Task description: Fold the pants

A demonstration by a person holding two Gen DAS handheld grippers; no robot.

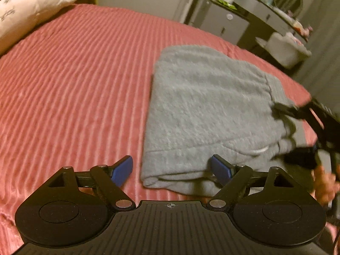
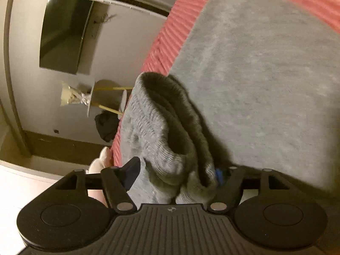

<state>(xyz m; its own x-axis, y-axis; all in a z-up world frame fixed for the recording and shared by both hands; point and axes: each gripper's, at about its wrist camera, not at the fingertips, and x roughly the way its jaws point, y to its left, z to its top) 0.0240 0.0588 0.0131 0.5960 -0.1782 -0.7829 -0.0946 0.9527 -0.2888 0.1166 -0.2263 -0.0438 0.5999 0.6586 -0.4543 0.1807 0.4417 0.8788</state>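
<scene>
In the left wrist view, the left gripper (image 1: 172, 170) stands with jaws wide, straddling the near corner of the folded grey pants (image 1: 208, 110), which lie on the pink bed (image 1: 74, 80) near its right edge. In the right wrist view, the right gripper (image 2: 176, 176) has the pants' ribbed waistband (image 2: 153, 131) bunched between fairly wide jaws; whether they pinch it is unclear.

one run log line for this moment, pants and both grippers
pants: folded on bed | left gripper: open, straddling near corner | right gripper: open, waistband between fingers
</scene>
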